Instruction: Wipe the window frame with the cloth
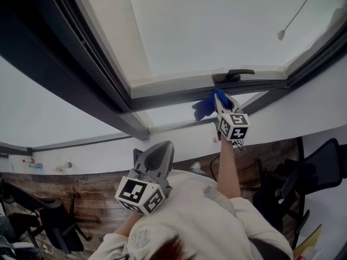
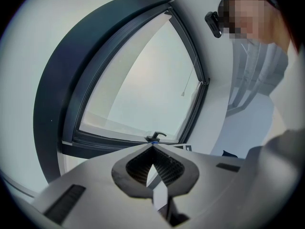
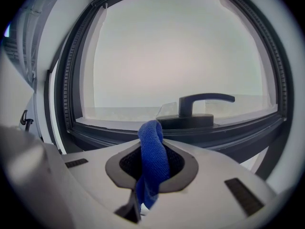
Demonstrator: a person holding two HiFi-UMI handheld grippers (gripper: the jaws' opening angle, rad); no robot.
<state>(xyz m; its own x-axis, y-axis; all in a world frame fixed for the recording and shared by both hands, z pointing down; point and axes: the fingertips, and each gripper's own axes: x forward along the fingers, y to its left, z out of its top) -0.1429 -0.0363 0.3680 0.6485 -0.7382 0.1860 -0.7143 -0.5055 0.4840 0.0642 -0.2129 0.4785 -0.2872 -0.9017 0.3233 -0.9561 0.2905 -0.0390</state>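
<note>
The wood-plank floor (image 1: 103,191) extends beneath both tools. A black office chair (image 1: 51,221) stands on the planks to the left of the left tool (image 1: 161,155). A second black chair (image 1: 317,169) stands on the floor below and to the right of the right tool (image 1: 221,103).

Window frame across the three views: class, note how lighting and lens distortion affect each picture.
Head view: the pane is blown out white, the room below dim. Left gripper view: the wide lens bows the window frame into an arc. Right gripper view: same bowing, dark corners, yet the blue cloth in the jaws is sharp.
</note>
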